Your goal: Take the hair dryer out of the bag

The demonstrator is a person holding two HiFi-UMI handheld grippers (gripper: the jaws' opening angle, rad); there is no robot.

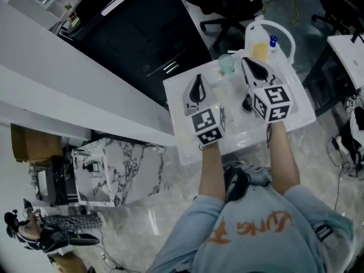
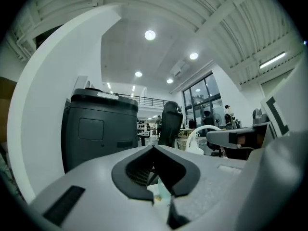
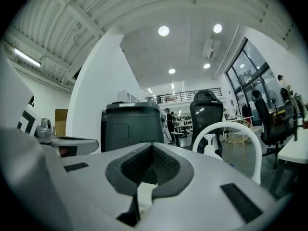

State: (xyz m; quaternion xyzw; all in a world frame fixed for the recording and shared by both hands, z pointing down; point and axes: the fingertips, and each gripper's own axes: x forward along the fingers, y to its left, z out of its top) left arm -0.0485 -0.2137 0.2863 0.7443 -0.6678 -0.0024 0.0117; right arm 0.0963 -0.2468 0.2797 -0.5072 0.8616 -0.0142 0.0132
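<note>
Left gripper (image 1: 198, 81) and right gripper (image 1: 248, 64) hung level above the white table (image 1: 190, 149), fingers together, holding nothing. Neither hair dryer nor bag showed plainly. A dark lump (image 1: 247, 102) lay beneath the right one, so I couldn't judge the step.

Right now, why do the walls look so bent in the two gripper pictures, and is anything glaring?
Left gripper view: a wide-angle lens bows the white wall into an arc, and the ceiling lights glare as bright discs. Right gripper view: the same bowing, black corners, ceiling lamps blown out. Head view: evenly lit, table sharp, picture corners slightly darkened.
</note>
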